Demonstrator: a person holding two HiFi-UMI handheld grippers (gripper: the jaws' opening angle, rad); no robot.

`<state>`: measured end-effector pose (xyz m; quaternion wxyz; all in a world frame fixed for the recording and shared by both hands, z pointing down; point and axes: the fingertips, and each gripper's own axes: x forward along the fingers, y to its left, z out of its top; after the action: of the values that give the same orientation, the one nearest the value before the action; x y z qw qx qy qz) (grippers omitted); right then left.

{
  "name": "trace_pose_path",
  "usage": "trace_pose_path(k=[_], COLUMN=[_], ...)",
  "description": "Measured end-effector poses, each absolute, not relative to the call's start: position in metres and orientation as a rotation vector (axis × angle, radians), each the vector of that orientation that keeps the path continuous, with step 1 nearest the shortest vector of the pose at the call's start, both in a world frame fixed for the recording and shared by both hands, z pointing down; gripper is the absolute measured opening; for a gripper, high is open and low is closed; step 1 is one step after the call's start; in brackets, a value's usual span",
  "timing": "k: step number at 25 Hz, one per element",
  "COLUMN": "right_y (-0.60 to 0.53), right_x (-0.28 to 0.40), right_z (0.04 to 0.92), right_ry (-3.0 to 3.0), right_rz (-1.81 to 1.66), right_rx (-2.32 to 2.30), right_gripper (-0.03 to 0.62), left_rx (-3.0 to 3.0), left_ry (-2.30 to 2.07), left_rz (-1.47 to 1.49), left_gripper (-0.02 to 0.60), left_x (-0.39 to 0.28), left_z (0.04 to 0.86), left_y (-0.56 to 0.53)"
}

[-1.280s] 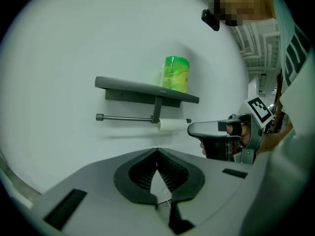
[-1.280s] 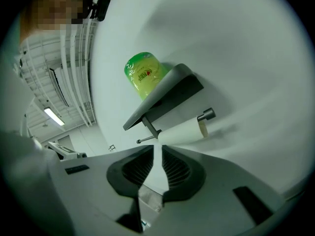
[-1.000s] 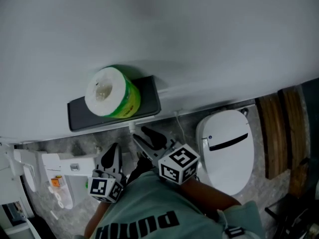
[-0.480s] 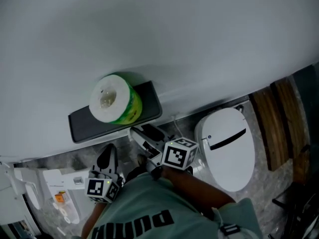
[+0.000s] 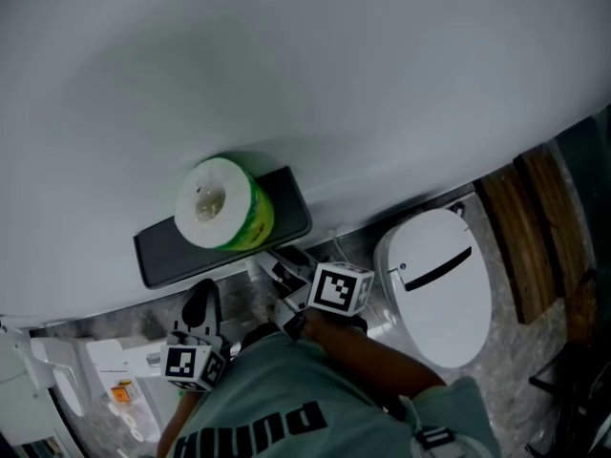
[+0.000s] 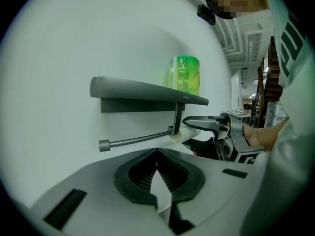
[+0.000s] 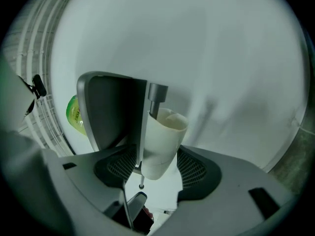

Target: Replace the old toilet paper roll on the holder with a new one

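**Item to be replaced.** The off-white cardboard tube [image 7: 162, 139], bare of paper, is threaded on the grey metal bar [image 6: 138, 139] under the dark grey wall-mounted holder shelf [image 5: 167, 251]. It sits hard up against the bar's support post. It shows at the centre of the right gripper view and right of centre in the left gripper view.

**Handling (judged).** The tube is very light, thin-walled and hollow. A firm squeeze will likely crush it or press it oval, and its smooth face may slip. The best hold is lightly across its middle, then a slide along the bar toward the free end, which lies at the left of the left gripper view.

**Right tool** [image 7: 156, 156]. The jaws have just been opening and stand moderately wide, straddling the tube. A sliver of gap shows beside the pads, so no grip is made yet.

**Left tool** [image 6: 157, 151]. The jaws are together with nothing between them. The tool is aimed at the holder and stands apart from it.

**Replacement.** The green-wrapped white toilet paper roll [image 5: 221, 205] stands on end on top of the shelf, left of centre in the head view. I judge it soft, bulky and light. The wrapper looks slick, so it should be taken across its full width rather than at an edge.

**Containers.** There are none proper. The tube holds only the bar. The white toilet [image 5: 434, 289], at the lower right of the head view, has its lid down, so its contents are not visible.
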<state>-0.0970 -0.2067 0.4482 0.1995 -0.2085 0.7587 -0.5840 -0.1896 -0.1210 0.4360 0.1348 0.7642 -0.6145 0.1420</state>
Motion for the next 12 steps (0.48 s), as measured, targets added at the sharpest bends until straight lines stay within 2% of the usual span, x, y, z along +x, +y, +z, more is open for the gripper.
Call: trace_pose_path(k=[7, 8, 12], right_y=[-0.2100, -0.2102, -0.2097], right_x=[-0.0900, -0.0893, -0.0873], right_z=[0.4541, 0.4536, 0.4508], right_ry=[2.076, 2.072, 2.086], right_rz=[-1.654, -1.650, -1.629], right_rx=[-0.630, -0.628, -0.618], right_gripper=[0.253, 0.213, 0.201], left_rx=[2.217, 2.215, 2.186], left_ry=[-1.789, -1.787, -1.799], left_rz=[0.403, 0.404, 0.417], left_gripper=[0.003, 0.003, 0.003], left_x=[-0.1936, -0.1930, -0.1882], left_z=[0.4368, 0.4380, 0.4350], left_y=[-0.1212, -0.1210, -0.1212])
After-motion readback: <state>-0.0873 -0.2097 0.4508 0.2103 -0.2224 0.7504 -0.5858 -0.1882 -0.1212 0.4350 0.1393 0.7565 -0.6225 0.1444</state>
